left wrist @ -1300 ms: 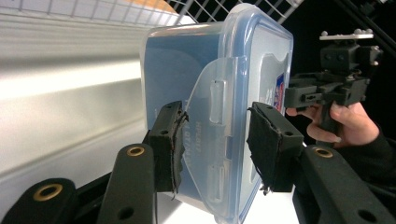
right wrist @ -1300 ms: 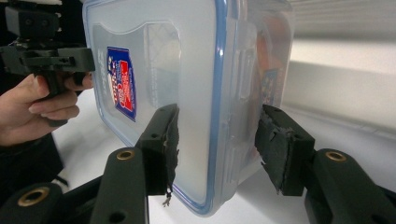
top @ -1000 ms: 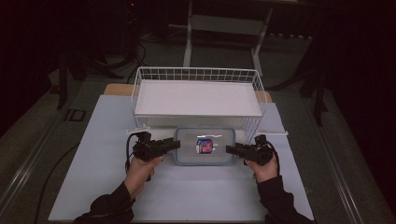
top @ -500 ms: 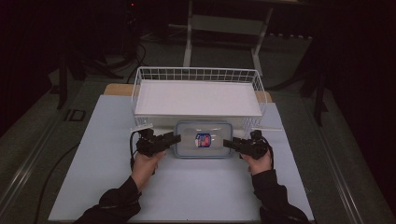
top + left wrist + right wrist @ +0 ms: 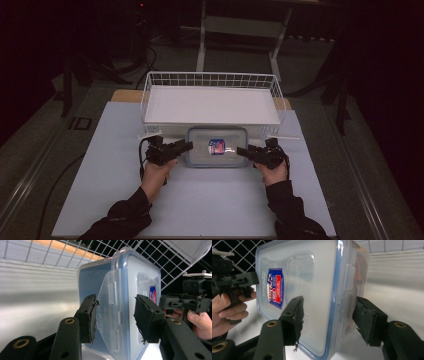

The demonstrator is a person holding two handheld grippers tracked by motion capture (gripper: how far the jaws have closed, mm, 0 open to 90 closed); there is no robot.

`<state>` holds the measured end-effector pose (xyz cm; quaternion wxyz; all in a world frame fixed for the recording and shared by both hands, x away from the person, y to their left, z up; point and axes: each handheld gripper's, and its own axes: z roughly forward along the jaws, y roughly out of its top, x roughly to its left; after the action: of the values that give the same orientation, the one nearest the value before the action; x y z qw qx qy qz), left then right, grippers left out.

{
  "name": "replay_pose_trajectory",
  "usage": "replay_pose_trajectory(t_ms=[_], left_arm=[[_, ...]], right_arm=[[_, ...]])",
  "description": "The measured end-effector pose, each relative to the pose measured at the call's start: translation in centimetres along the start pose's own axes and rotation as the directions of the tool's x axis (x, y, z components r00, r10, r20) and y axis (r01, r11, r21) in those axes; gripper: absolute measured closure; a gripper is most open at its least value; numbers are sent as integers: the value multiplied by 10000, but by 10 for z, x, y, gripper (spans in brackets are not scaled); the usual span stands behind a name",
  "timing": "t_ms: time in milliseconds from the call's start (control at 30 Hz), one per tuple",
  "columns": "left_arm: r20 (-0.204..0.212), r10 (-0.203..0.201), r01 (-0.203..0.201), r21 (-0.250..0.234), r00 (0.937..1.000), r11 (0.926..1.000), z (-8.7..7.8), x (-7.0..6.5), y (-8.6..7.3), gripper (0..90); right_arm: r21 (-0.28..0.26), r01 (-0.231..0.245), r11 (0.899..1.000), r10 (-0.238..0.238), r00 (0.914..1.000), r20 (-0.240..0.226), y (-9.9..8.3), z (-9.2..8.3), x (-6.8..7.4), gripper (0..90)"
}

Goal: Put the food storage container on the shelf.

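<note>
1. From the high view, the clear plastic container [image 5: 217, 153] with its blue-rimmed lid lies flat on the pale worktop [image 5: 100, 165], just in front of the white wire basket [image 5: 210, 100], at about 12 o'clock from where I stand
2. My left tool [image 5: 184, 146] comes at the container from its 9 o'clock end; my right tool [image 5: 242, 151] comes from its 3 o'clock end, so the box sits between the two
3. In the left gripper view, the left tool [image 5: 116, 316] has its jaws astride the short end of the container [image 5: 125, 290], one pad [image 5: 88, 317] under the side with the latch flap, the other pad [image 5: 146, 318] over the lid; a gap shows at each pad, so it straddles without pressing
4. In the right gripper view, the right tool [image 5: 329, 318] straddles the other end of the container [image 5: 312, 290]; its jaws have just been opening, with the box between them and daylight at both pads
5. The red and blue label [image 5: 275, 287] on the lid lies at about 10 o'clock from the right tool's near pad
6. Across the box in that view I see my left hand [image 5: 227, 311] on its tool, at 9 o'clock
</note>
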<state>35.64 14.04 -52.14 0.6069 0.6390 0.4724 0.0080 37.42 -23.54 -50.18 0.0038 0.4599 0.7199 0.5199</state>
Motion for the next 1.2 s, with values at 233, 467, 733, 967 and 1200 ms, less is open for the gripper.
replay_pose_trajectory(t_ms=[233, 467, 733, 967, 1200], left_arm=[[-562, 527, -541, -247, 9970, 9982, 8, -1, 2, 487], [-597, 546, -564, -279, 9967, 9980, 14, 2, 3, 462], [-950, 666, -687, -189, 9932, 9975, 19, 6, 7, 431], [-1260, 918, -944, -148, 9878, 9954, 21, 6, 7, 387], [-1184, 733, -778, -338, 9903, 9964, 16, -2, 8, 377]], right_arm=[[-205, -335, 9992, 341, 9990, 296, -4, 9, 1, 305], [-159, -728, 9972, 735, 9962, 466, -2, 14, 4, 250], [-105, -1071, 9942, 1076, 9919, 679, 4, 23, 3, 180], [-272, -1558, 9874, 1572, 9856, 615, 5, 30, 0, 134], [-459, -401, 9981, 471, 9853, 1641, 10, 25, 13, 183]])
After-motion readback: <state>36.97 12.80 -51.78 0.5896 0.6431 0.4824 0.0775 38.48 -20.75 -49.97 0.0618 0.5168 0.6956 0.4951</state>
